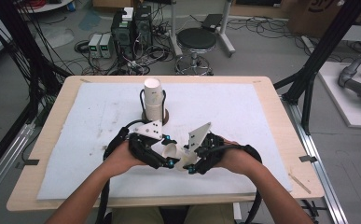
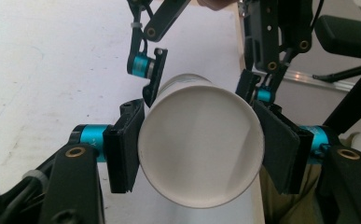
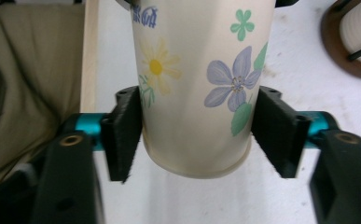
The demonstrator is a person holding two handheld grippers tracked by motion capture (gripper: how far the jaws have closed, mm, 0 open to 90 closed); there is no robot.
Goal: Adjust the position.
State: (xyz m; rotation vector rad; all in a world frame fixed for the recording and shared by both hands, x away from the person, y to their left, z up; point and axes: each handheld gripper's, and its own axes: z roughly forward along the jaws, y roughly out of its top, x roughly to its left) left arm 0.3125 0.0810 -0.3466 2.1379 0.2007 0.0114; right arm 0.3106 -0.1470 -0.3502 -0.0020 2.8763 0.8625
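Grippers are meeting near the table's (image 1: 271,140) front edge, both clamping one flowered paper cup (image 1: 174,153) held sideways above the white mat (image 1: 243,107). Left gripper (image 2: 199,149) is pinching it at the open mouth, right gripper (image 3: 197,135) nearer the base, likely for a handover or to pull nested cups apart. Farther off, toward the mat's middle, a cup stack (image 1: 153,98) is standing upright in a wire holder (image 1: 162,114).
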